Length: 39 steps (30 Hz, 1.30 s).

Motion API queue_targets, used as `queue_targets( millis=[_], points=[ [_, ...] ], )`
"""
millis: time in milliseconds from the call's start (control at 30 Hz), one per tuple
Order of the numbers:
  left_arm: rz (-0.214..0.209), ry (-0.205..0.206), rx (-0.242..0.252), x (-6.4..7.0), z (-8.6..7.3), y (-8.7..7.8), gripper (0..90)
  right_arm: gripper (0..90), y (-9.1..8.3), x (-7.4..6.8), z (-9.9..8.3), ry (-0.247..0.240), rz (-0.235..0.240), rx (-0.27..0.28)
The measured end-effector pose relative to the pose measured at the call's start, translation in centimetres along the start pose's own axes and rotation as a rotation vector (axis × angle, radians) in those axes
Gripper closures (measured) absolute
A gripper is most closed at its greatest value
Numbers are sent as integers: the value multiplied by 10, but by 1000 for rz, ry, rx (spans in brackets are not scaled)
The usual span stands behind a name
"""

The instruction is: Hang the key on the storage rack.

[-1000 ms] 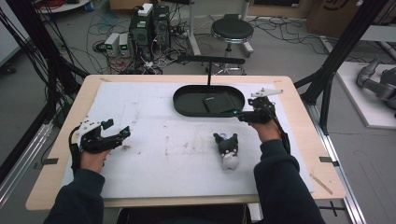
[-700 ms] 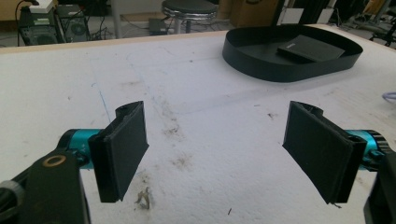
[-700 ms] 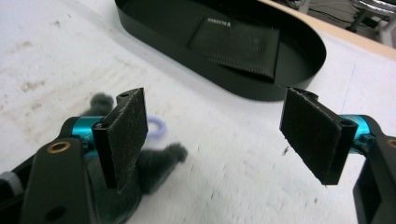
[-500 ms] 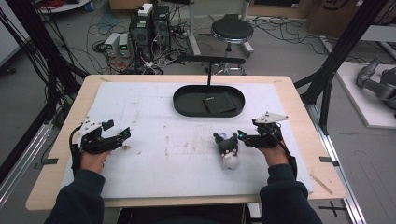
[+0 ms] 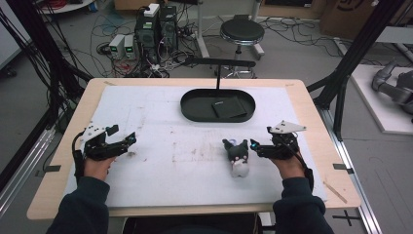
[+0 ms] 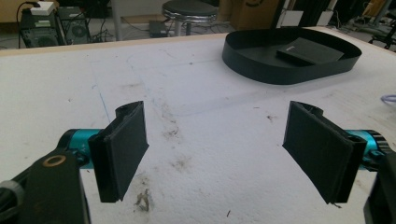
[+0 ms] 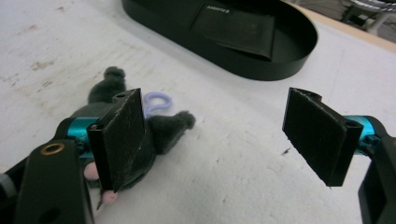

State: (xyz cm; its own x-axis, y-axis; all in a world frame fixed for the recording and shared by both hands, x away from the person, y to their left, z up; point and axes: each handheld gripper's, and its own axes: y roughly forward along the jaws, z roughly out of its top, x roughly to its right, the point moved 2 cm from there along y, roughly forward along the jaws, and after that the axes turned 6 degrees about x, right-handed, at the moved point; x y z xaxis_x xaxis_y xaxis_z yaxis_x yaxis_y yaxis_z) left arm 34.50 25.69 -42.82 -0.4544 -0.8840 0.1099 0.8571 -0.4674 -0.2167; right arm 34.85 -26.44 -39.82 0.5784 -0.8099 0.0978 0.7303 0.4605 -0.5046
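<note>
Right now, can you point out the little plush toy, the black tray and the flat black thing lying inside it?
plush toy [image 5: 237, 155]: high view, on its dark head.
black tray [image 5: 191, 106]: high view, on its left rim.
flat black pouch [image 7: 236, 27]: right gripper view, on its top face.

1. This is a lab or robotics workshop, not a home.
2. Desktop computer towers stand on the bare floor behind the desk, amid tangled cables.
3. A black metal frame of struts surrounds the desk.
4. A round black stool stands beyond the desk.
5. At the right edge lies what may be a grey robot arm, though it is partly cut off.
6. Cardboard boxes sit at the back.
</note>
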Motion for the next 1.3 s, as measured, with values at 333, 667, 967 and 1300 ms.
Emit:
queue_targets(
  millis=[333, 667, 967, 1300],
  points=[
    [-5, 16, -10, 5, 0, 2, 214, 215, 3, -9, -1, -4, 59, -17],
    [-10, 18, -19, 6, 0, 3, 215, 216, 37, -41, -10, 57, 226, -151],
    [-13, 21, -23, 7, -1, 3, 217, 413, 48, -41, -13, 226, 361, -203],
    [-8, 14, -23, 5, -1, 4, 218, 471, 26, -24, 4, 6, 182, -149]
  ],
)
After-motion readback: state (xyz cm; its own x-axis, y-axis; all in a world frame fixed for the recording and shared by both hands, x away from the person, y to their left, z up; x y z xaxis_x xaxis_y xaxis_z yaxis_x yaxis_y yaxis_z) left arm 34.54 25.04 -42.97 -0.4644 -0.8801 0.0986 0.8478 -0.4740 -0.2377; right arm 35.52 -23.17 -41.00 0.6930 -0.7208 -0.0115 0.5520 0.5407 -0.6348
